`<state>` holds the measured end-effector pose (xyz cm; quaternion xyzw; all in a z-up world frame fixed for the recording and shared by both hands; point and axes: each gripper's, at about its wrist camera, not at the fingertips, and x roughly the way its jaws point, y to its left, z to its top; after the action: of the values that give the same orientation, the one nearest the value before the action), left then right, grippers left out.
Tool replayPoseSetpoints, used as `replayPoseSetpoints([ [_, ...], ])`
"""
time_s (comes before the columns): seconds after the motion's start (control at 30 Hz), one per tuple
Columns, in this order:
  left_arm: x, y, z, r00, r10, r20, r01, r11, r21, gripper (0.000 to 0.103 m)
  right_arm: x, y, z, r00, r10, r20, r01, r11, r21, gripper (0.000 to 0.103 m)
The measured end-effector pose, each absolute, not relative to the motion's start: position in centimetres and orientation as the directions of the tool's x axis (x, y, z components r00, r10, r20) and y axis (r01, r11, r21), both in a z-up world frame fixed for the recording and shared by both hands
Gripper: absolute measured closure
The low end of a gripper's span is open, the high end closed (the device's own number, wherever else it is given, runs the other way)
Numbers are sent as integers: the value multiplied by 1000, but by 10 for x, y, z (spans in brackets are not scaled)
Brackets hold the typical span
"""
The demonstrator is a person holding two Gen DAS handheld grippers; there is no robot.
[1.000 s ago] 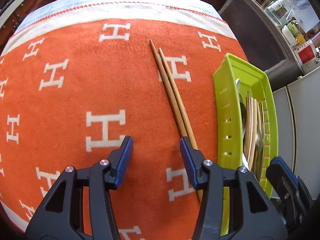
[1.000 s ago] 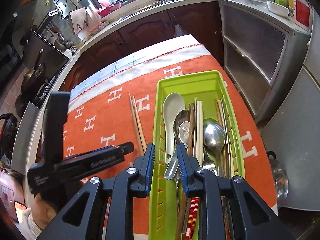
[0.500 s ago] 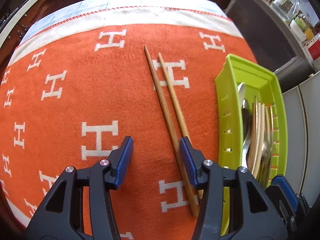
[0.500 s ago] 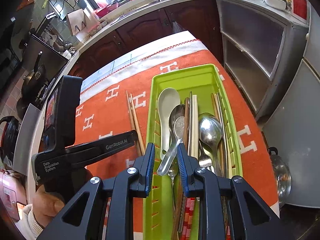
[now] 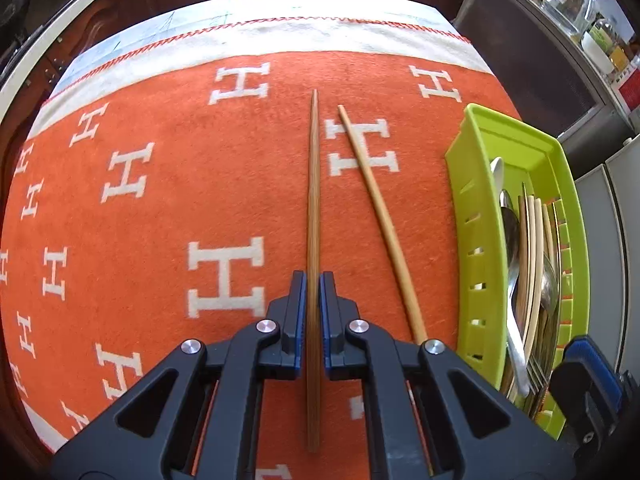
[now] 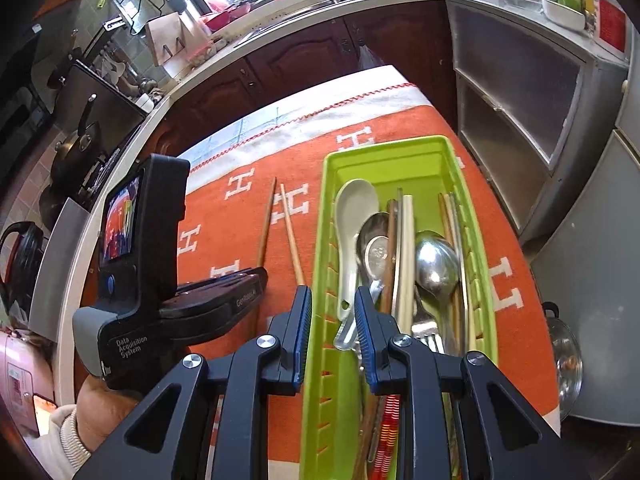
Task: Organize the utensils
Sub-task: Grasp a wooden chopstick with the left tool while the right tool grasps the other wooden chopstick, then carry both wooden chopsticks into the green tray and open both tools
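- Left tool (image 5: 313, 294) pinches one chopstick (image 5: 313, 184), pointing to 12 o'clock over the orange cloth (image 5: 160, 216).
- Second chopstick (image 5: 380, 220) lies at 1 o'clock (beside the green tray (image 5: 466, 216)).
- Right tool (image 6: 331, 312), slightly spread, straddles the tray's left wall, gripping nothing.

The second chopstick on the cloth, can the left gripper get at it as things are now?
Probably not yet. The left gripper is shut on the darker chopstick. The second chopstick lies unobstructed just right of it, beside the tray.
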<state>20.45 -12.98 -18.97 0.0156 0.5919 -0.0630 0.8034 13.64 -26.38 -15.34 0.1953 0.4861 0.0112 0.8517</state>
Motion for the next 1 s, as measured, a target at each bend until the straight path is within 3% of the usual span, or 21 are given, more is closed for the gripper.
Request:
replayPoseSetpoints([
  [0.5, 198, -22, -178, 282, -166, -945, -8, 984, -175, 99, 230, -195, -155, 372, 260, -891, -18, 962, 273, 80],
  [1.0, 198, 26, -188, 263, -206, -943, -72, 970, -232, 99, 297, -170, -223, 173, 63, -983, 7, 998, 65, 80],
])
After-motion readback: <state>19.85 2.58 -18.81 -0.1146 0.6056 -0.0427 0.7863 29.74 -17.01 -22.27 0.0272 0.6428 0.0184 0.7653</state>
